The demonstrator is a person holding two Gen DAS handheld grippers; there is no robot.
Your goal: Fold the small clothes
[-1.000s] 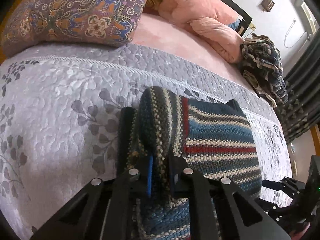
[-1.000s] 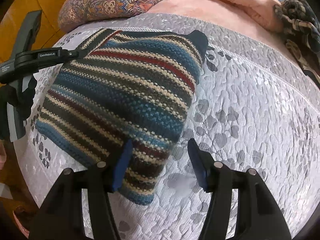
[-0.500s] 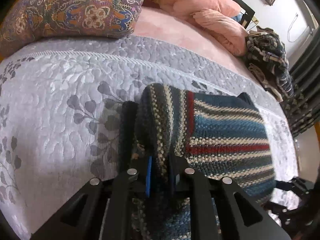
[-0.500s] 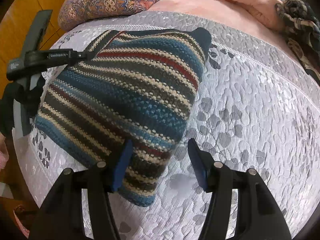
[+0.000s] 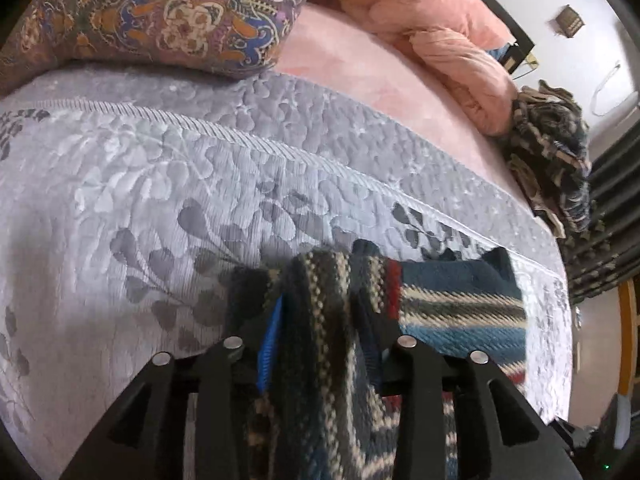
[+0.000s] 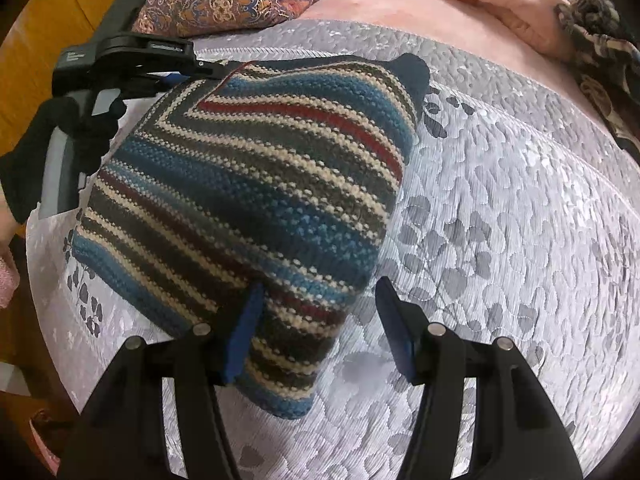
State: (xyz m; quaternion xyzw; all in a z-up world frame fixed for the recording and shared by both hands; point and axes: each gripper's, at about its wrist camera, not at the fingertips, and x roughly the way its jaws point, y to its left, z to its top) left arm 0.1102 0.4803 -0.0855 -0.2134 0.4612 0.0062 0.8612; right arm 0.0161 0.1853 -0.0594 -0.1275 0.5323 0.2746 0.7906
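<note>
A striped knit sweater [image 5: 460,312] in blue, cream, red and dark bands lies folded on the grey quilted bedspread [image 5: 160,200]. My left gripper [image 5: 322,340] sits at its left corner with the jaws spread, and a raised fold of knit lies loose between the pads. In the right wrist view the sweater [image 6: 260,184] shows as a rough rectangle, with the left gripper [image 6: 200,68] at its far left corner. My right gripper [image 6: 320,320] is open at the near right corner. Its left finger hovers over the knit and its right finger over bare bedspread [image 6: 500,220].
A purple patterned pillow [image 5: 160,20] lies at the head of the bed beside a bunched pink blanket [image 5: 452,52]. A dark patterned heap of clothes [image 5: 556,152] sits at the far right by dark curtains [image 5: 612,220]. The bed's near edge drops to wooden floor [image 6: 40,40].
The left gripper's jaws have spread apart, loosing the fold of knit they pinched, and its view has tilted up. The right gripper has stayed open at the near corner.
</note>
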